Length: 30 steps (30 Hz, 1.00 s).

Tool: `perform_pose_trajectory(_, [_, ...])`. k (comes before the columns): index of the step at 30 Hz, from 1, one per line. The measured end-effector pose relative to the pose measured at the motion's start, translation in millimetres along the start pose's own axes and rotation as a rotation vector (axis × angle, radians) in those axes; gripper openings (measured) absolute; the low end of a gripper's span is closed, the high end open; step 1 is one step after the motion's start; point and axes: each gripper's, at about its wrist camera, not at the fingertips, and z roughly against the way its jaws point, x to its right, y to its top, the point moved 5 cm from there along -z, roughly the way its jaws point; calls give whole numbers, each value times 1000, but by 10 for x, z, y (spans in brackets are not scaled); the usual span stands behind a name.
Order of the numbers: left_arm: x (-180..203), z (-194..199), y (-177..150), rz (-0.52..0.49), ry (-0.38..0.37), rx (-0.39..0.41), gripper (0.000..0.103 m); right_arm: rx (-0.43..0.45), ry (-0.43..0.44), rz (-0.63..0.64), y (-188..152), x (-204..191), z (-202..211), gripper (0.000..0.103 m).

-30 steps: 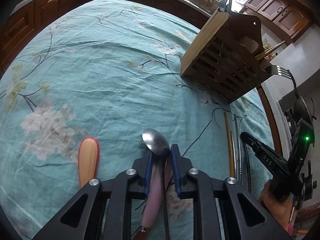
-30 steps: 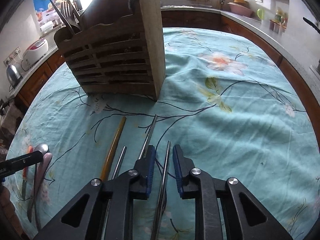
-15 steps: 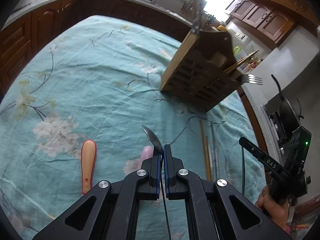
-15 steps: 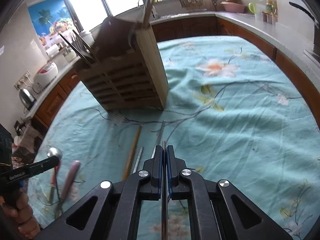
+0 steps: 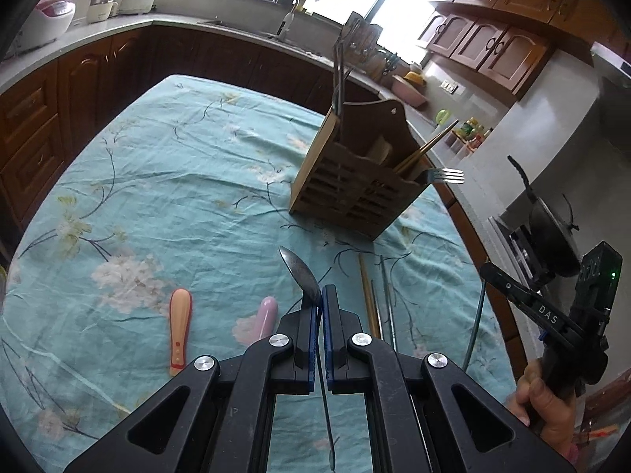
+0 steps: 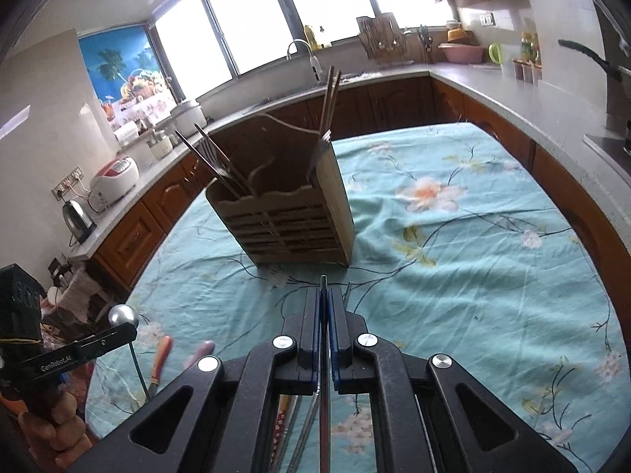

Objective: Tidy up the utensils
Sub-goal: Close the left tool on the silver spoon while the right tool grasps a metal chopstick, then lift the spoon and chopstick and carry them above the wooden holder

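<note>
Both grippers are clenched: the left gripper (image 5: 320, 295) on a metal spoon (image 5: 301, 272), the right gripper (image 6: 324, 295) on a thin utensil, probably a chopstick (image 6: 323, 282). The wooden utensil holder (image 6: 290, 213) stands at 12 o'clock, nearer the right gripper.

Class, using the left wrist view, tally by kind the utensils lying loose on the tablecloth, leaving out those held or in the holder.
Plastic-handled utensils: 2
Wooden chopstick: 1
Thin metal sticks: 2
Total: 5
</note>
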Motion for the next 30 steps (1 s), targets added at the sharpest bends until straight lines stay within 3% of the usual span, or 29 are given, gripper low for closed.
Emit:
perform_pose_trajectory(14, [95, 418, 29, -35, -20, 75, 1, 88, 23, 16, 121, -145, 395, 4])
perform_pose_trajectory(30, [90, 618, 198, -57, -39, 163, 1, 171, 38, 32, 275, -270, 633, 4])
